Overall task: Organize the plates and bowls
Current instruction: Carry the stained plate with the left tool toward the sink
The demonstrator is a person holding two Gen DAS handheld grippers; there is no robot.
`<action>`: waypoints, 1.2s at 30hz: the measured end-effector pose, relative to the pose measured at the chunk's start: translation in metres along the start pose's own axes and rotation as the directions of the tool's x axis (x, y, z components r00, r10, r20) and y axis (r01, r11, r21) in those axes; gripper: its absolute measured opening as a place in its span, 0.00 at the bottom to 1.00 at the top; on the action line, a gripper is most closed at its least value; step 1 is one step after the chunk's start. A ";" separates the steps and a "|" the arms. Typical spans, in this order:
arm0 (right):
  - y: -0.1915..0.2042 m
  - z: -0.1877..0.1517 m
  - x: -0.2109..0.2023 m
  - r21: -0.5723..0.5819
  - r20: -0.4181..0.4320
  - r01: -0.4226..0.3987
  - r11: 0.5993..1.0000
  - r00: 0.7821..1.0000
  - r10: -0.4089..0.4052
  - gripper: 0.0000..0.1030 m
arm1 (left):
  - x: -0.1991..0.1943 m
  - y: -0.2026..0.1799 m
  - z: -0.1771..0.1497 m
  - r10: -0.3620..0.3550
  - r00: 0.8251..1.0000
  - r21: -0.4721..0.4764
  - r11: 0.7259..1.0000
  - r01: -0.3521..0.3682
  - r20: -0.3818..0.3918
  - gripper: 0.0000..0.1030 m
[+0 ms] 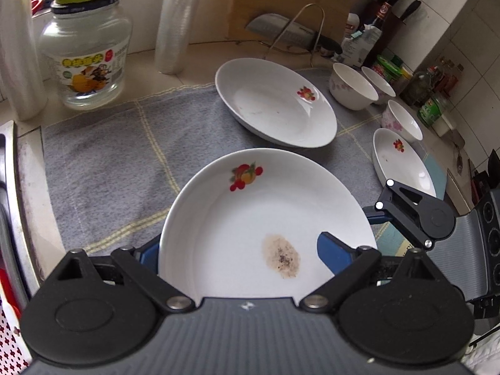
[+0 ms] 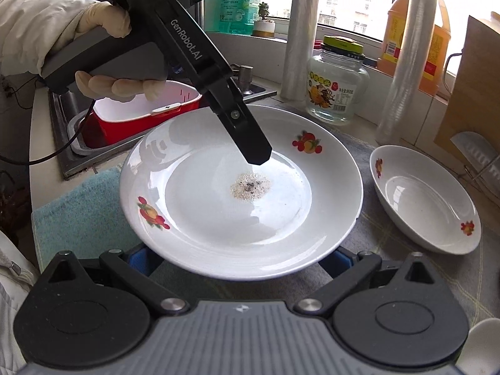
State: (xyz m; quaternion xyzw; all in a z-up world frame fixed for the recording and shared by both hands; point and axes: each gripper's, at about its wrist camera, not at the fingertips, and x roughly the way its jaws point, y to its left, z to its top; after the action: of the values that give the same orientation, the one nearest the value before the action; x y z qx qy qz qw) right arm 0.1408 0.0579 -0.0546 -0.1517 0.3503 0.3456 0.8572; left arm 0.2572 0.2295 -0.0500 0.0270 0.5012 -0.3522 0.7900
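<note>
A large white plate [image 1: 250,218] with fruit prints and a brown stain [image 2: 250,186] hangs over the grey cloth [image 1: 109,162]. My left gripper [image 1: 242,250] is shut on it: one blue pad lies inside the plate, the other under its left rim. In the right wrist view its upper finger [image 2: 253,147] reaches down onto the plate [image 2: 218,218]. My right gripper [image 2: 239,259] has both fingers spread under the near rim, their tips hidden; in the left wrist view that right gripper [image 1: 406,212] meets the plate's right edge. A deep plate [image 1: 275,103], a smaller plate [image 1: 400,162] and three flowered bowls [image 1: 353,86] stand behind.
A glass jar [image 1: 84,50] and plastic-wrap rolls [image 1: 178,22] stand at the back left. A knife on a wire rack [image 1: 281,29] and bottles [image 1: 381,22] line the back right. The sink [image 2: 72,143] holds a red basket [image 2: 140,115]. A gloved hand [image 2: 103,22] holds the left gripper.
</note>
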 end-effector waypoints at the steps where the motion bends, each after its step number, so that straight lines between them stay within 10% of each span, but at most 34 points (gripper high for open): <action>1: 0.000 0.003 0.004 -0.002 0.000 -0.004 1.000 1.000 0.004 1.00 | -0.002 0.005 0.000 0.003 1.000 -0.004 1.000 -0.003 0.003 0.93; 36: 0.006 0.025 0.057 0.025 -0.055 -0.004 1.000 0.998 0.005 1.00 | 0.011 0.064 0.001 -0.007 1.000 -0.047 0.999 0.008 0.011 0.93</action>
State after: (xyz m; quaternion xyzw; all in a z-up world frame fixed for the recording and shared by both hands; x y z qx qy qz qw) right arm 0.1784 0.1025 -0.0779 -0.1498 0.3783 0.3390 0.8483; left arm 0.2981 0.2717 -0.0784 0.0048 0.5052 -0.3434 0.7917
